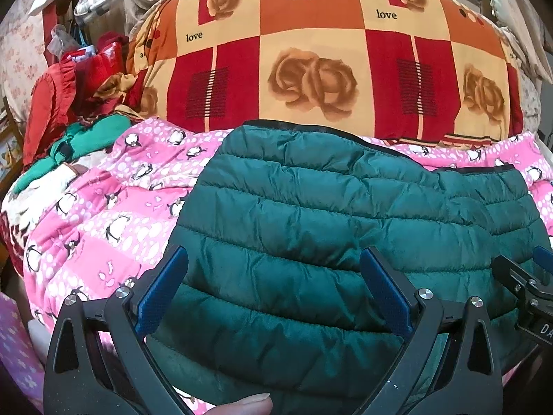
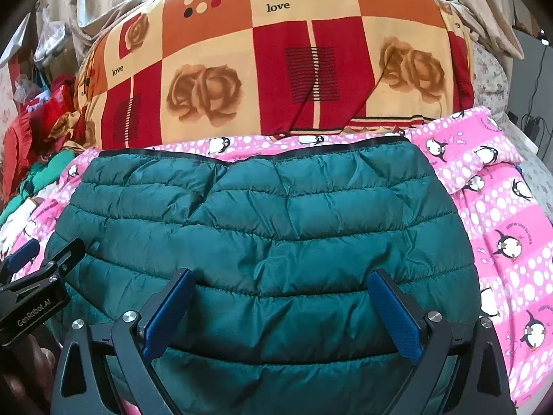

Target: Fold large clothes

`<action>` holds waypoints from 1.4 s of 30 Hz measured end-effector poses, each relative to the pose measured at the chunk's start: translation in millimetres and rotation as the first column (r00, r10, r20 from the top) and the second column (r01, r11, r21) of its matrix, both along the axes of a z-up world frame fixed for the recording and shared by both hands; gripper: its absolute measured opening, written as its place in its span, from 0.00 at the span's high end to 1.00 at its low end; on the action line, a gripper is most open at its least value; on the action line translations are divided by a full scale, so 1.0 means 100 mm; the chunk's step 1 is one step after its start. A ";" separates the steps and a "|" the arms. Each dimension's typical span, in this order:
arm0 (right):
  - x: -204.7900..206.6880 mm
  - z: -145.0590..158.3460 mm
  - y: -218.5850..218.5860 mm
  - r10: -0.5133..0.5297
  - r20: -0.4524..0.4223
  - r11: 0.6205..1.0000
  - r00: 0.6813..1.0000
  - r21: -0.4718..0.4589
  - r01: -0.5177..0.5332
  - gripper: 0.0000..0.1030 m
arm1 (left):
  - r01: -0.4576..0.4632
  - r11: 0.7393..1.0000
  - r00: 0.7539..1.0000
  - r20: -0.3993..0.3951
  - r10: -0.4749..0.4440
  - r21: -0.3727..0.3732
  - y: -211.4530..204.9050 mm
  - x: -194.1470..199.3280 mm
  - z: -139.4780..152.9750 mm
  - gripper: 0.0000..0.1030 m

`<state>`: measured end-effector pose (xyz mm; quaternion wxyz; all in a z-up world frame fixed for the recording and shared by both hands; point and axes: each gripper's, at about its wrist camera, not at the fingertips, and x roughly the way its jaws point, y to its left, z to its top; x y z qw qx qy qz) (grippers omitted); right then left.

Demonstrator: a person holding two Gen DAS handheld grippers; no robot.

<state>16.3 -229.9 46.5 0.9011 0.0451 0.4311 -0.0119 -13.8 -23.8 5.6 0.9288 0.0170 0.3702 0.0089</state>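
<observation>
On the pink penguin blanket [image 2: 501,207] lies the teal quilted jacket [image 2: 269,235], folded over, its near edge cut off by the frame; behind it sits a rose-patterned quilt [image 2: 276,69]. Left gripper [image 1: 273,287] and right gripper [image 2: 281,307] hover side by side above it, jaws spread wide, nothing pinched; whether the fingertips touch fabric is hard to tell.

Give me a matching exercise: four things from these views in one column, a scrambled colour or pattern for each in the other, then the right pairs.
Things:
1. puffer jacket
2. folded quilt
3. bed cover
4. gripper pads

Descriptions:
A. pink with penguins
B. blue
C. dark teal, quilted
D. red and orange checks with roses and "love"

Pairs: 1-C, 2-D, 3-A, 4-B
</observation>
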 end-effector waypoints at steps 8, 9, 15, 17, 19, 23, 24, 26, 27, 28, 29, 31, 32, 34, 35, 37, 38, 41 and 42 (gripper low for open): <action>0.01 -0.01 -0.01 -0.003 -0.003 1.000 1.000 0.009 0.003 0.03 | -0.004 1.000 1.000 -0.006 0.004 -0.001 0.01 0.00 -0.02 0.03; 0.01 -0.01 -0.01 -0.003 -0.003 1.000 1.000 0.008 0.003 0.03 | -0.004 1.000 1.000 -0.006 0.004 -0.002 0.01 0.00 -0.02 0.03; 0.01 -0.02 -0.01 -0.003 -0.004 1.000 1.000 0.006 0.003 0.03 | -0.005 1.000 1.000 -0.005 0.005 -0.003 0.01 0.00 -0.02 0.03; 0.01 -0.02 0.00 -0.002 -0.004 1.000 1.000 0.008 0.002 0.03 | -0.006 1.000 1.000 -0.005 0.006 -0.003 0.01 0.00 -0.02 0.03; 0.01 -0.02 0.01 -0.001 -0.003 1.000 1.000 0.008 0.001 0.03 | -0.006 1.000 1.000 -0.006 0.006 -0.001 0.01 0.01 -0.02 0.03; 0.02 -0.03 0.02 -0.002 -0.003 1.000 1.000 0.008 0.002 0.03 | -0.005 1.000 1.000 -0.009 0.005 -0.001 0.02 0.01 -0.04 0.03; 0.02 -0.03 0.02 -0.001 -0.002 1.000 1.000 0.009 0.001 0.03 | -0.004 1.000 1.000 -0.010 0.004 0.000 0.01 0.01 -0.04 0.03; 0.02 -0.03 0.02 0.000 -0.001 1.000 1.000 0.009 0.000 0.03 | -0.004 1.000 1.000 -0.011 0.004 -0.001 0.01 0.00 -0.05 0.03; 0.02 -0.03 0.02 0.000 -0.001 1.000 1.000 0.009 0.000 0.03 | -0.004 1.000 1.000 -0.011 0.004 0.000 0.01 0.00 -0.05 0.03; 0.02 -0.03 0.02 0.001 -0.002 1.000 1.000 0.009 0.000 0.03 | -0.004 1.000 1.000 -0.011 0.004 0.001 0.01 0.00 -0.05 0.03; 0.03 -0.03 0.02 0.001 -0.001 1.000 1.000 0.008 -0.001 0.03 | -0.004 1.000 1.000 -0.011 0.004 -0.001 0.01 0.01 -0.05 0.03; 0.03 -0.03 0.03 0.000 -0.001 1.000 1.000 0.006 0.000 0.03 | -0.004 1.000 1.000 -0.012 0.004 -0.002 0.01 0.00 -0.05 0.03; 0.04 -0.02 0.03 0.000 -0.002 1.000 1.000 0.006 0.000 0.03 | -0.004 1.000 1.000 -0.012 0.004 -0.002 0.01 0.01 -0.05 0.03; 0.04 -0.02 0.03 0.000 -0.002 1.000 1.000 0.006 0.000 0.03 | -0.004 1.000 1.000 -0.012 0.004 -0.002 0.01 0.01 -0.06 0.03; 0.04 -0.02 0.03 0.000 -0.002 1.000 1.000 0.005 0.000 0.03 | -0.004 1.000 1.000 -0.012 0.004 -0.002 0.01 0.01 -0.05 0.03; 0.04 -0.02 0.03 0.000 0.002 1.000 1.000 0.007 0.000 0.03 | -0.003 1.000 1.000 -0.011 0.003 -0.004 0.01 0.00 -0.06 0.03; 0.04 -0.03 0.02 -0.002 0.003 1.000 1.000 0.013 0.002 0.03 | -0.002 1.000 1.000 -0.009 0.002 -0.004 0.01 0.00 -0.06 0.03; 0.05 -0.04 0.01 -0.004 -0.003 1.000 1.000 0.021 0.004 0.03 | 0.001 1.000 1.000 -0.014 -0.001 -0.005 0.00 0.00 -0.07 0.03; 0.05 -0.04 0.01 -0.004 -0.003 1.000 1.000 0.019 0.004 0.03 | 0.002 1.000 1.000 -0.017 -0.002 -0.006 0.01 -0.01 -0.08 0.03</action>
